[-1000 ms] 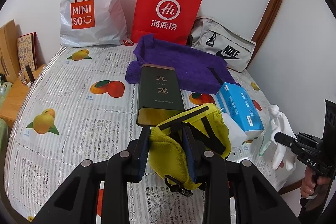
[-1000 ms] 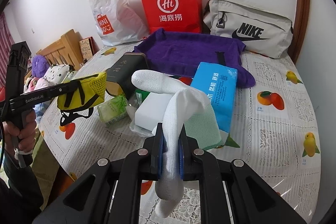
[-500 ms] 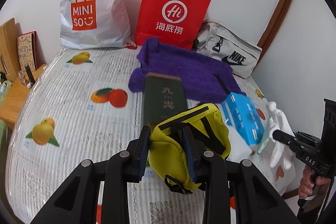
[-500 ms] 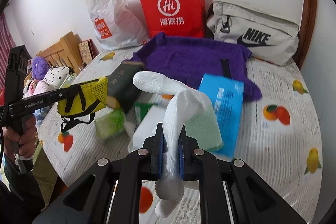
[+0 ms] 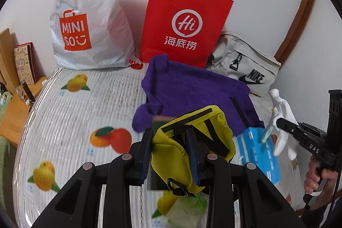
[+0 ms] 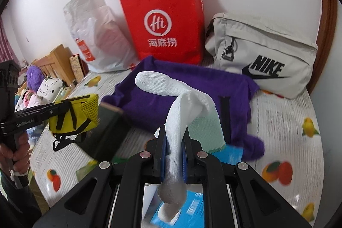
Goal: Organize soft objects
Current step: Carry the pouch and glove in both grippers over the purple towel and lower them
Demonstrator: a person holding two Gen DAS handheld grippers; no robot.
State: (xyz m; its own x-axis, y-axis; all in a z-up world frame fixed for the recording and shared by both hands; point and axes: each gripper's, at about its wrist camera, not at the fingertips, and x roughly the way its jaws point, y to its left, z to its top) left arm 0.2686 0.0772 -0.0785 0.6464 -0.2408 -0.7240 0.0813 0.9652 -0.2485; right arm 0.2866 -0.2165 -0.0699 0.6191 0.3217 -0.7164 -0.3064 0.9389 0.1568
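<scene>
At the bottom centre of the left wrist view, the left gripper has its two blue-padded fingers closed on a yellow fabric pouch with black straps, which hangs lifted above the table. At the bottom centre of the right wrist view, the right gripper is clamped narrowly on a white knit glove with a pale green cuff; the glove's fingers arch up and to the left of the frame, and its lower end dangles below the pads. Beneath and just past the pouch, low in the left view, lie a dark green rectangular box and a pale green soft pack, with a blue tissue pack toward the lower right. All rest on a white lace-patterned tablecloth printed with fruit. Mid-frame spreads a rumpled purple towel, its near edge touching the blue pack. Farther back, against the wall, stand a white plastic Miniso shopping bag at upper left, a red paper carrier bag with white string handles at upper centre, and a grey Nike waist bag lying at the right.
</scene>
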